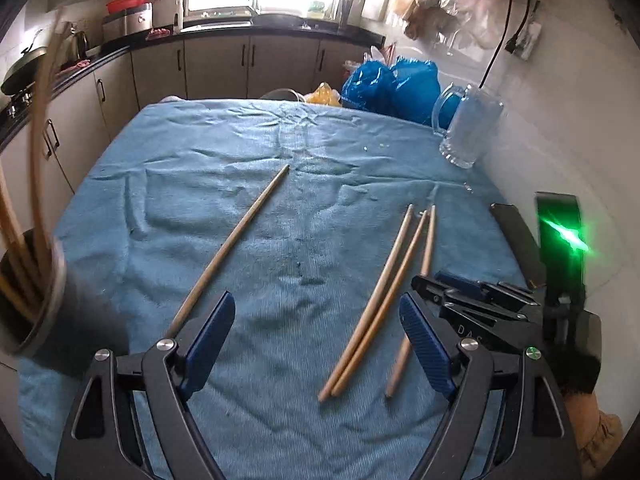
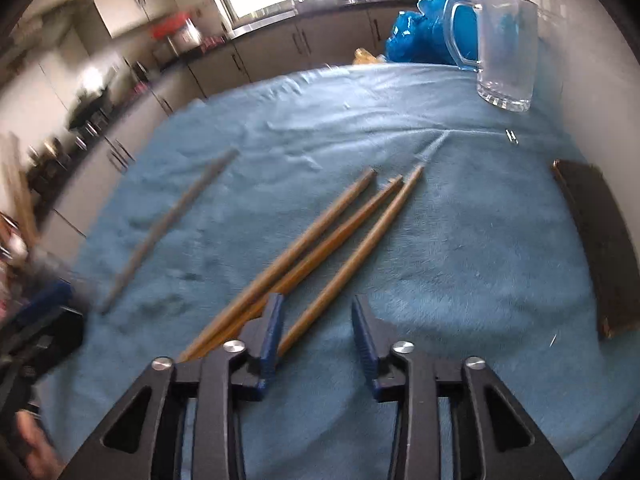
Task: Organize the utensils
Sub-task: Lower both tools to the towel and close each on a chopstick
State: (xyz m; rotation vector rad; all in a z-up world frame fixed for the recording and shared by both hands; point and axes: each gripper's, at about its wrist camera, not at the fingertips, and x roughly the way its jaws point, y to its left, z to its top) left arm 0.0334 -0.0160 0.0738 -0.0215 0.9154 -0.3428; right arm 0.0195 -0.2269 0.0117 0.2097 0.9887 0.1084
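Four wooden chopsticks lie on a blue cloth (image 1: 168,184). One chopstick (image 1: 236,240) (image 2: 168,228) lies alone on the left. A touching pair (image 1: 376,300) (image 2: 304,240) and a third chopstick (image 1: 427,244) (image 2: 360,248) lie on the right. My left gripper (image 1: 316,304) hovers wide open over the cloth, holding nothing, with the pair's near ends showing between its fingers. My right gripper (image 2: 318,304) (image 1: 460,288) is low over the third chopstick, which lies between its jaws with gaps on both sides. A metal holder (image 1: 28,304) with several chopsticks stands at the left edge, blurred.
A glass mug (image 1: 468,128) (image 2: 506,44) stands at the far right by the white wall. A dark flat object (image 1: 516,240) (image 2: 596,248) lies along the right edge. Blue plastic bags (image 1: 392,84) sit behind the table. Kitchen cabinets run along the back.
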